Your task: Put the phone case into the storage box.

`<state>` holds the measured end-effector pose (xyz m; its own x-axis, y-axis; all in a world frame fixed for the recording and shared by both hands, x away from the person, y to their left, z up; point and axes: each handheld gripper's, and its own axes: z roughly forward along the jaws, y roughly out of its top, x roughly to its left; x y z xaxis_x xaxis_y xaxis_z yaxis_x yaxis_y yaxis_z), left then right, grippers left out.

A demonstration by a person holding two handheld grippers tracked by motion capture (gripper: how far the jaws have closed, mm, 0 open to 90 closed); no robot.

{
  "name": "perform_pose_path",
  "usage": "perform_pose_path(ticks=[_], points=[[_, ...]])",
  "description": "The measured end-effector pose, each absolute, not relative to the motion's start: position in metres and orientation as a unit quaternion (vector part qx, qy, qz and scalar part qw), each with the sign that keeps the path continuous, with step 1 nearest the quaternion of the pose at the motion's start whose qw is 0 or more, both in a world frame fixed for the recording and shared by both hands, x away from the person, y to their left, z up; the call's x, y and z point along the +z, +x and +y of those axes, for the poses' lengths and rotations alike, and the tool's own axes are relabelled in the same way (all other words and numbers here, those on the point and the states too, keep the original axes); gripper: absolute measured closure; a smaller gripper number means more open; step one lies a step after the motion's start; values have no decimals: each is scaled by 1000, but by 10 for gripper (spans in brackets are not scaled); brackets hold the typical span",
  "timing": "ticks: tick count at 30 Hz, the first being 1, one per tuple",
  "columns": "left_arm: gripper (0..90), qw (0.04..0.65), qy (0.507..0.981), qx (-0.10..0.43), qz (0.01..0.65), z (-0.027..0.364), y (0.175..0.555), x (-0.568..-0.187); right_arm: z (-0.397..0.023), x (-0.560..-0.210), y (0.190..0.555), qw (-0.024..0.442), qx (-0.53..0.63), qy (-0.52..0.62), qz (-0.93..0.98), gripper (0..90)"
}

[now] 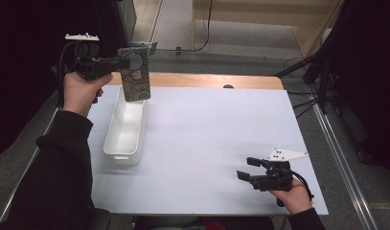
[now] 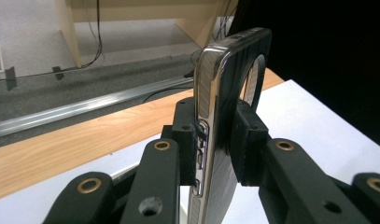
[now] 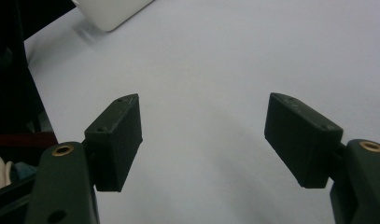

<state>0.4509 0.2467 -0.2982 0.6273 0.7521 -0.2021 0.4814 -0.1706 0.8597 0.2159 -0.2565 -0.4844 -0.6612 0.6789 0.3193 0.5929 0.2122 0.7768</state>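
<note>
Holding a phone (image 1: 136, 74) upright in the air, the left gripper (image 1: 117, 62) sits at about ten o'clock in the high view, raised above the far end of a white tray (image 1: 117, 143). Its fingers (image 2: 185, 140) are clamped on the phone's two flat faces, one pad on each side, as the left gripper view shows edge-on: the shiny metal rim with its side buttons runs up between the pads, and the phone's top rises clear of them. The phone's patterned back, with a ring near its top, faces the high camera, and its lower end hangs over the tray's far rim without touching it, as far as can be told.

The tray is long and narrow, lying lengthwise on the pale worktop (image 1: 212, 139) from about ten o'clock towards eight o'clock, with nothing seen inside it. A strip of bare wood (image 1: 216, 80) shows along the worktop's far edge.

The right gripper (image 1: 245, 168) rests low at about five o'clock, well apart from the tray and the phone, pointing towards nine o'clock. Its fingers (image 3: 115, 140) stand apart with only bare worktop between them, and a corner of the tray shows at eleven o'clock in the right gripper view.
</note>
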Motion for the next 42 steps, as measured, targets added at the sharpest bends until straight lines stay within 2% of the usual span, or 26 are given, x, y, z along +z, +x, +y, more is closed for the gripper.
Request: perform_pose_path(ticks=[42], points=[[739, 495, 743, 155, 422, 274, 485, -330, -261, -486, 213, 41, 486, 415, 768, 264]])
